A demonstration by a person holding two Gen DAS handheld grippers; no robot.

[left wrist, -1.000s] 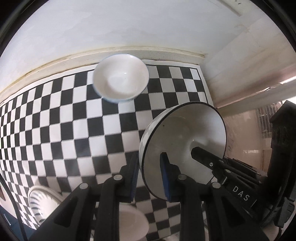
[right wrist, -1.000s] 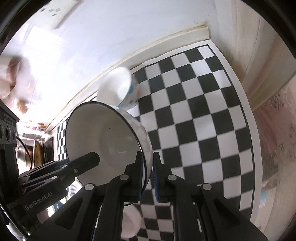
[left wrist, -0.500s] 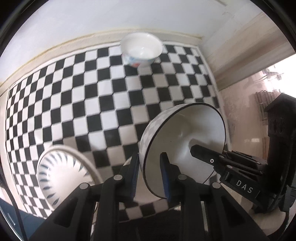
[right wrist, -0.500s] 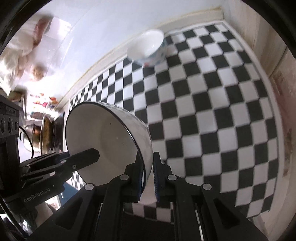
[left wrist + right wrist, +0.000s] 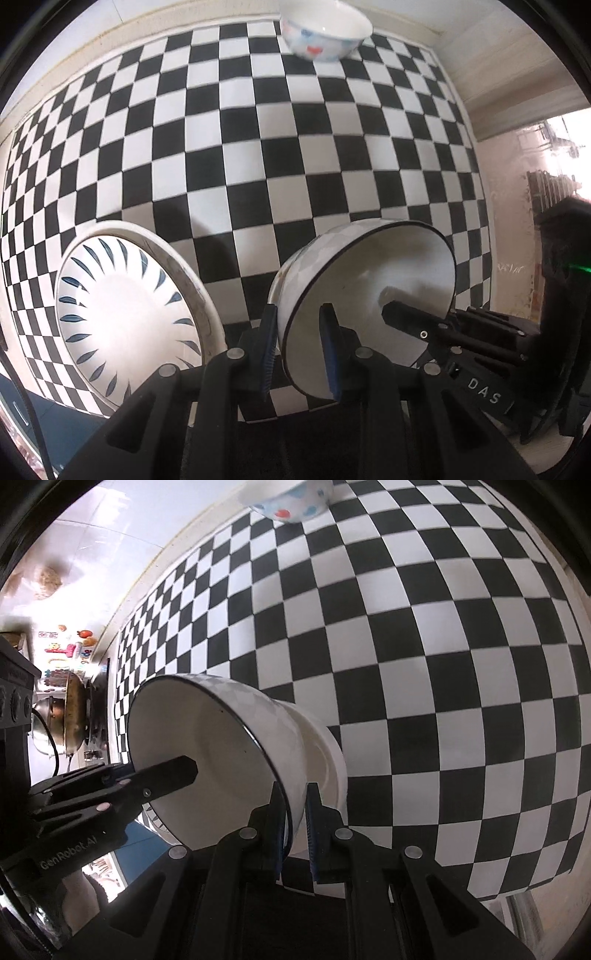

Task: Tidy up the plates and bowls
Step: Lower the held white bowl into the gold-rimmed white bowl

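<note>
A white bowl with a thin black rim hangs tilted on its side over the near part of the chequered mat. My left gripper is shut on its rim, one pad inside and one outside. The right gripper is shut on the opposite rim of the same bowl. Each wrist view shows the other gripper's inner finger reaching into the bowl. A white plate with blue petal marks lies left of the bowl. A small bowl with red and blue spots stands at the mat's far edge.
A pale wall runs along the mat's far edge, and a wooden panel borders its right side. A metal pot on a stove stands beyond the mat's left end. The mat's black near edge lies just below the held bowl.
Both grippers have carried the bowl back toward the mat's near edge and lower. The spotted bowl has slid to the top of both views. The petal plate has come into full view.
</note>
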